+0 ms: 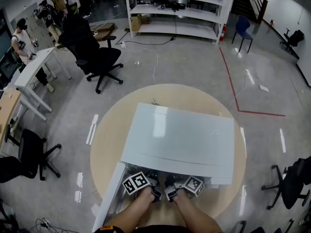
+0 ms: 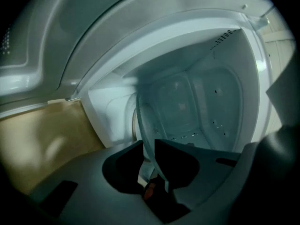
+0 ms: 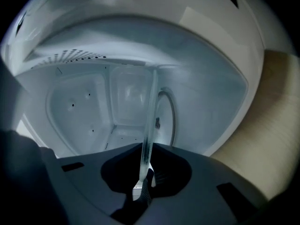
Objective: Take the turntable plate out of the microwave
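A white microwave (image 1: 180, 135) stands on a round wooden table (image 1: 109, 130), its door (image 1: 111, 198) swung open to the left. Both grippers reach into its front opening side by side. In the left gripper view the clear glass turntable plate (image 2: 144, 125) shows edge-on, and its rim runs down between the jaws of my left gripper (image 2: 152, 170), which is shut on it. My right gripper (image 3: 144, 172) is shut on the plate's rim (image 3: 150, 121) as well. The plate is a little apart from the cavity floor, where a round ring (image 3: 171, 111) shows. In the head view the plate is hidden.
The cavity's white walls and ceiling close in around both grippers. Black office chairs (image 1: 97, 57) (image 1: 29, 154), a white desk (image 1: 34, 72) and white shelves (image 1: 175, 8) stand around the table. People stand at the far left (image 1: 22, 38). A cable runs across the floor.
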`<state>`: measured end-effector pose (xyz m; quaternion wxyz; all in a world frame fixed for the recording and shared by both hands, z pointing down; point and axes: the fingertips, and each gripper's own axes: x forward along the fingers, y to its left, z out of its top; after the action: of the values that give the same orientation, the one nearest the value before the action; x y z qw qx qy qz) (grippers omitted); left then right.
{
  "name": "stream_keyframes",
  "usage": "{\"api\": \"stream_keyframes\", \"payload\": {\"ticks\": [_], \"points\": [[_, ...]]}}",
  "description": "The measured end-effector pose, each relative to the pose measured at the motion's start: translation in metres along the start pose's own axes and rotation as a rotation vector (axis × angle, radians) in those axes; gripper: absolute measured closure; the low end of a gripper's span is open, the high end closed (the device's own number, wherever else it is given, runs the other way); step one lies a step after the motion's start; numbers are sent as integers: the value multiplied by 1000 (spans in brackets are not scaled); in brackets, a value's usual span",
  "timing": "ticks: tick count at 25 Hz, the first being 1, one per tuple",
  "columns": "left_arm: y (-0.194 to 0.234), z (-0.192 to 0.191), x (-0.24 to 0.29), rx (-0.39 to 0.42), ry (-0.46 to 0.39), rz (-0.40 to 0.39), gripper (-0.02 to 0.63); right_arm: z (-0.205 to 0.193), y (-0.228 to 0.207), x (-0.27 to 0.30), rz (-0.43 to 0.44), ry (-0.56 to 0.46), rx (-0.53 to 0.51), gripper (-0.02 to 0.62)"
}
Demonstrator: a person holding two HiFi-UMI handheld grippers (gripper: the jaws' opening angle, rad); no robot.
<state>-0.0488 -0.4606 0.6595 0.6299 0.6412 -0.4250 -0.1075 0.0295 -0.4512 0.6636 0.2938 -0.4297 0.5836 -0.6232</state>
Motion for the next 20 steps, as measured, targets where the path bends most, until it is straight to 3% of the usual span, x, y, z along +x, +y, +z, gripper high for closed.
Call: {"api": "stream_keyframes", "payload": {"ticks": [4,12,20], "points": [[0,5,5,-13,-2,-31,499,1,5,-1,22,-9,7,551],[-9,7,2,45,-34,-50,497,1,12,-6,-1,-27,-11,551],[-27,4,-17,78,-55,-82,497,-5,33,-19,53,-31,-35,551]]}}
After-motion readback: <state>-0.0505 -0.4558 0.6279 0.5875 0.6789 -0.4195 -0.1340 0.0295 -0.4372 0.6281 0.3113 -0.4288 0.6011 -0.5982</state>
